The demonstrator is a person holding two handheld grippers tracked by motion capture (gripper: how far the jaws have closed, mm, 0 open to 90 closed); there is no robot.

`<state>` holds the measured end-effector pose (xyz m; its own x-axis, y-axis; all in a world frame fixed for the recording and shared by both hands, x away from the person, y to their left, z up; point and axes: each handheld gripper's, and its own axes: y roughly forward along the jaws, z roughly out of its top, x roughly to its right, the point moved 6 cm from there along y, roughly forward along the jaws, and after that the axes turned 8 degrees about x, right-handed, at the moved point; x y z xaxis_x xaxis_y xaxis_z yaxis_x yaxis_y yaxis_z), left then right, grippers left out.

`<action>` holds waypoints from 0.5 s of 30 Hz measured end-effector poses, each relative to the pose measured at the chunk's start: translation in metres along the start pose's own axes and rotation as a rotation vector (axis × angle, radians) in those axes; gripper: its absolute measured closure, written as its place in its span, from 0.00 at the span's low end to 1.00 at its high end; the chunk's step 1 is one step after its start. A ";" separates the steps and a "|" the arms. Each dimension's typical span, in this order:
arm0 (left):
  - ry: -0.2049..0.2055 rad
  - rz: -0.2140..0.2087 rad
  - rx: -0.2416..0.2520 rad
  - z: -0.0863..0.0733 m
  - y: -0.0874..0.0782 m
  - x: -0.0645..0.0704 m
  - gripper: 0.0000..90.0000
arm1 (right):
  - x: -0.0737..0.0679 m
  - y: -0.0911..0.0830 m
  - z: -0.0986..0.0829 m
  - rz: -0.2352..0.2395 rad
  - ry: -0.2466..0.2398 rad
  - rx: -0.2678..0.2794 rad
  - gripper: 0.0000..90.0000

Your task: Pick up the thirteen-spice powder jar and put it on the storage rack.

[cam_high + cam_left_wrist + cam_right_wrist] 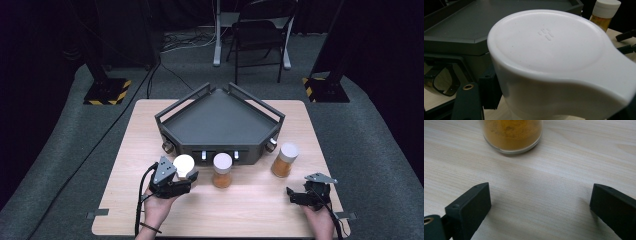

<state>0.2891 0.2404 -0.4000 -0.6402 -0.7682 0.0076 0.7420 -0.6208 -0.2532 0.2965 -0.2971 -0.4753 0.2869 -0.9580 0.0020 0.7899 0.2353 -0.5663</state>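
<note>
Jar (184, 166) with a white lid sits between the jaws of the left gripper (186, 176), near the front left corner of the dark tray (220, 120) on the tabletop (140, 150). In the left gripper view the white lid (549, 42) looms very close, and a jaw shows at each lower corner beside the jar's wall, so this gripper looks closed on the jar; whether the jar is lifted off the wood or stands on it cannot be told. A second jar (222, 170) of orange powder stands just to the right, in front of the tray's middle, and a third jar (285, 159) stands further right by the tray's front right corner. The right gripper (300, 196) rests low near the tabletop's front right edge, well apart from the jars. Its jaws are spread wide with only bare wood between them, and the base of an orange-filled jar (512, 135) stands ahead of them.
</note>
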 end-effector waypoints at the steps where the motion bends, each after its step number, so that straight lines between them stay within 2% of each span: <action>1: 0.000 0.000 0.000 0.000 0.000 0.000 0.34 | 0.000 0.000 0.000 0.000 0.000 0.000 0.03; 9: -0.009 0.010 -0.001 0.014 0.002 -0.006 0.34 | 0.000 0.000 0.000 0.000 0.000 0.000 0.03; 15: 0.006 0.019 0.007 0.027 0.002 -0.008 0.34 | 0.000 0.000 0.000 0.000 0.000 0.000 0.03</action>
<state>0.3015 0.2410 -0.3744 -0.6271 -0.7790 -0.0031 0.7554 -0.6072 -0.2463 0.2965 -0.2970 -0.4753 0.2866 -0.9581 0.0020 0.7900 0.2351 -0.5663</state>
